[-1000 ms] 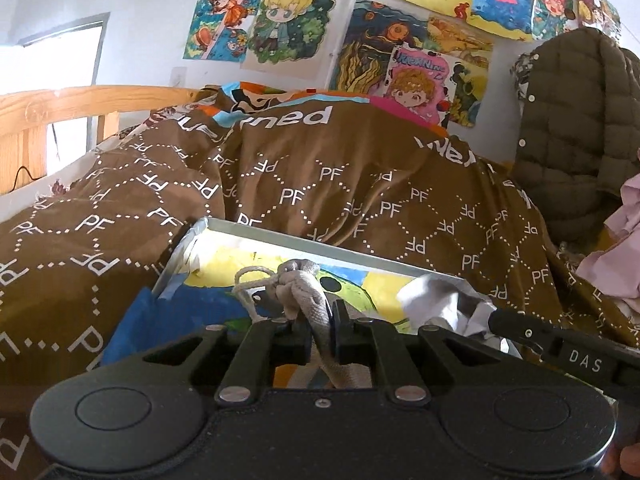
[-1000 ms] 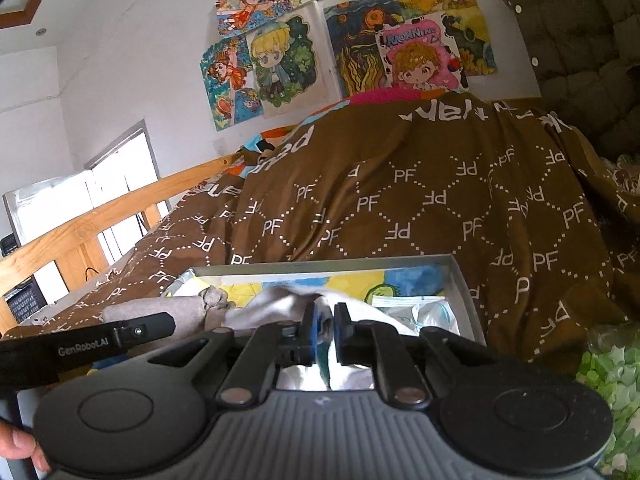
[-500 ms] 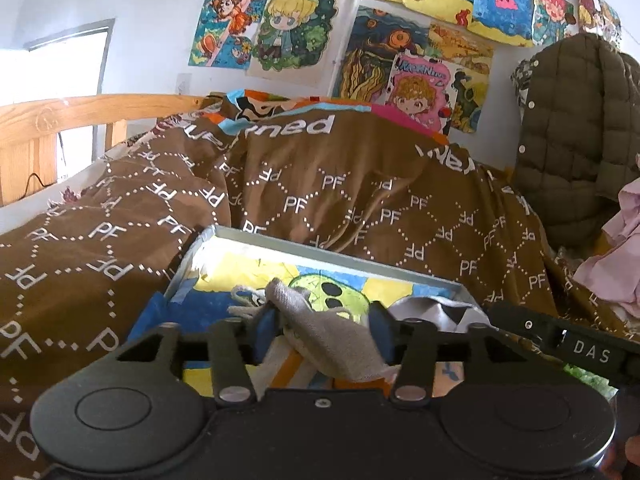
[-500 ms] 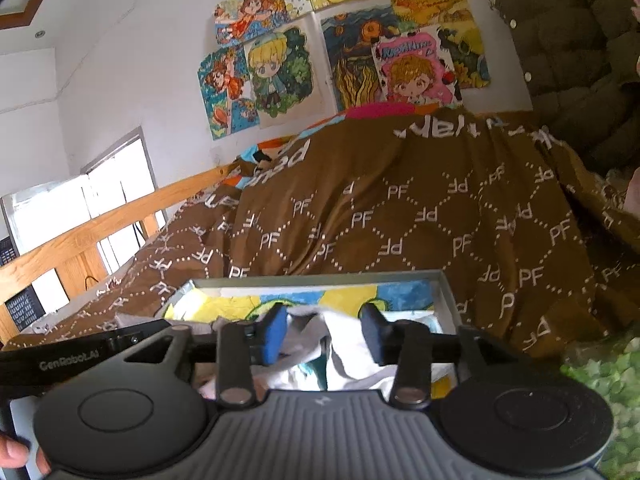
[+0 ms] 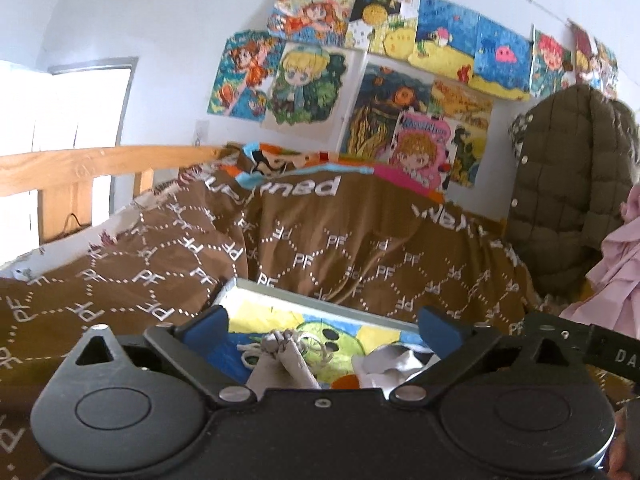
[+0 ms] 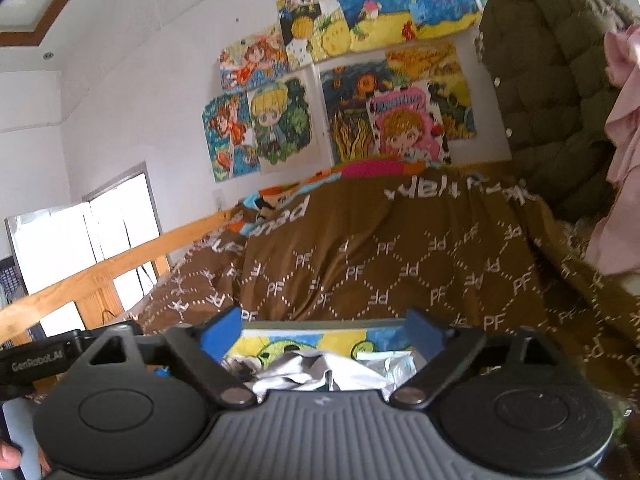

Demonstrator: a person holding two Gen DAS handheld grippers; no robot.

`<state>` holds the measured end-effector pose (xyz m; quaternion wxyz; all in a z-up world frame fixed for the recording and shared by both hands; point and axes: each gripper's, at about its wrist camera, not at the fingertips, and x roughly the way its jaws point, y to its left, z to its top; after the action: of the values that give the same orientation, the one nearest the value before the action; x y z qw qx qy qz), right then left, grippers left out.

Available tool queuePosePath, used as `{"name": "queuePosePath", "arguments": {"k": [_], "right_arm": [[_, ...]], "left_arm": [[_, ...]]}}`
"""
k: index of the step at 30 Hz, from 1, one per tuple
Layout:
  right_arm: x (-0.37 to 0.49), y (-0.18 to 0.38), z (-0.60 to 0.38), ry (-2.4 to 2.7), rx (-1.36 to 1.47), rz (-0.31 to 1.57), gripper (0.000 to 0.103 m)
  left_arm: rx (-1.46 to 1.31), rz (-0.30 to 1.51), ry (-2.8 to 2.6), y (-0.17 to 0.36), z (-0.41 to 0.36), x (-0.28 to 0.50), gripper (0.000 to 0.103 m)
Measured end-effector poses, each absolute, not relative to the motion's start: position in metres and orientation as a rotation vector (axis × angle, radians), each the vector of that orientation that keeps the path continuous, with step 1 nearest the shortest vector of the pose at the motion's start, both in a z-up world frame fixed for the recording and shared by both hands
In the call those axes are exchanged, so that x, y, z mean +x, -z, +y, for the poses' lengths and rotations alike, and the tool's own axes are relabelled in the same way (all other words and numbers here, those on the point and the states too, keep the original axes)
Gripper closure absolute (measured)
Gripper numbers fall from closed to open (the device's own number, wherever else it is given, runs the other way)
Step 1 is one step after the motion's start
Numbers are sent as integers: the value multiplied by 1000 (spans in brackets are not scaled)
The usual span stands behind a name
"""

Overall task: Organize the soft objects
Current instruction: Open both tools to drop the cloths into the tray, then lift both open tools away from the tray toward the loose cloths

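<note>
Left gripper [image 5: 322,328] was spreading wide, pads clear of cloth, nothing pinched. Just below and ahead, btw the two blue pads, lay the grey knotted cloth [image 5: 286,354], long axis running roughly away from the gripper toward the bed, knot end farthest. It sat inside the box [image 5: 304,298] w/ the bright cartoon lining. Right gripper [image 6: 322,334] was likewise opening, pads apart and bare; the crumpled white cloth [image 6: 316,370] lay directly under and ahead of it in the same box [image 6: 320,325], w/o any clear long axis. So each bundle was centred under its own gripper: grey nearer the left, white nearer the right. Beyond the box, the brown bedspread [image 5: 320,248] rose toward the wall w/ drawings [image 5: 304,80]. A padded jacket [image 5: 572,200] hung at right. My guess: both pieces looked dropped off, and fresh items would lie outside the box.
</note>
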<state>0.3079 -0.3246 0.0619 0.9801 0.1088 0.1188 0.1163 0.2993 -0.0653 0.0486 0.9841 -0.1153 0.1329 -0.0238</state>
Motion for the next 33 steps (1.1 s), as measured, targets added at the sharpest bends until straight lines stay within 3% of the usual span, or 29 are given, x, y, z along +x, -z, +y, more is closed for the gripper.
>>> {"name": "queuePosePath", "arguments": {"k": [5, 17, 33], "right_arm": [[281, -81, -326, -224, 204, 193, 0], [213, -107, -318, -227, 173, 119, 0], [164, -91, -292, -241, 121, 161, 0]], "left_arm": [[-250, 224, 64, -64, -63, 267, 1], [-227, 133, 77, -93, -64, 193, 1], [-201, 182, 23, -73, -25, 132, 1]]}}
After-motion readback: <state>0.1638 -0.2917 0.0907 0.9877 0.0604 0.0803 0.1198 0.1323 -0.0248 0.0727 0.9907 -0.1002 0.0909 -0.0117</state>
